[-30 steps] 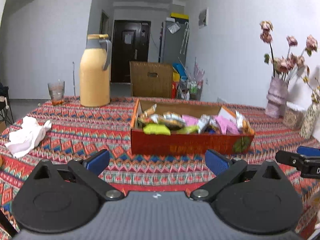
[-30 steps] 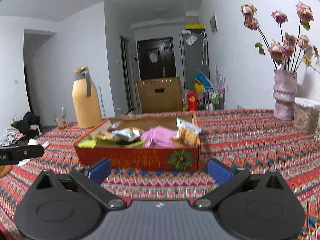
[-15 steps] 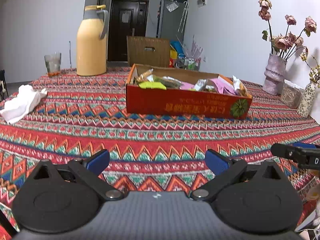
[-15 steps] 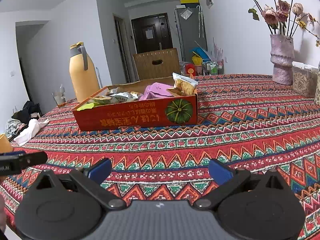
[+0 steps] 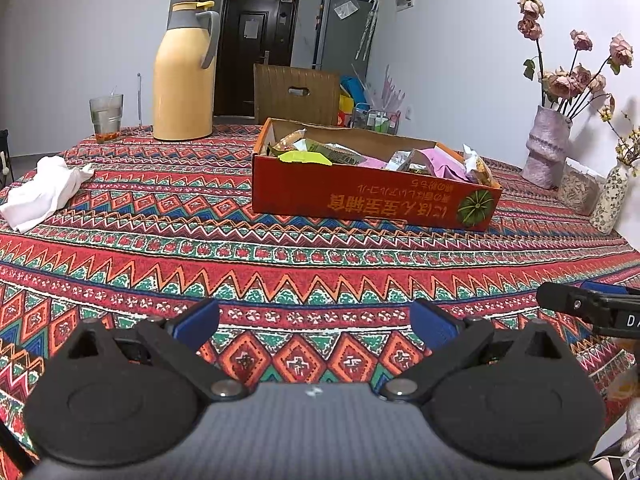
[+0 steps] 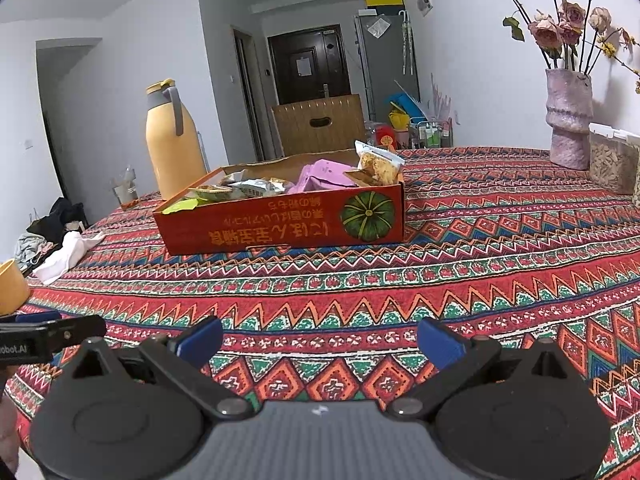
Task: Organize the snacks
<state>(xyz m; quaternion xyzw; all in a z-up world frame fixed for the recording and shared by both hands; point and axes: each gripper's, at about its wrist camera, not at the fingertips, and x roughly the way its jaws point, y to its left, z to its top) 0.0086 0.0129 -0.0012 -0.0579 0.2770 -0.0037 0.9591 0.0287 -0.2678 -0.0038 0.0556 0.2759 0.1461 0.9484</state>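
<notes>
Both grippers hung low over the patterned tablecloth [image 5: 320, 256], side by side. The left gripper [image 5: 316, 322] stood spread wide with nothing between its blue pads, and the right gripper [image 6: 320, 338] likewise. Well ahead of them sat the red cardboard box [image 6: 288, 226], heaped with snack packets [image 5: 384, 158]. Behind it stood a yellow thermos [image 5: 184, 76]; a white cloth [image 5: 40, 192] lay off left.

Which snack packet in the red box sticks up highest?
The clear packet of golden-brown snacks at the right end of the red cardboard box, beside the pink packet. It stands above the rim; the others lie lower.
</notes>
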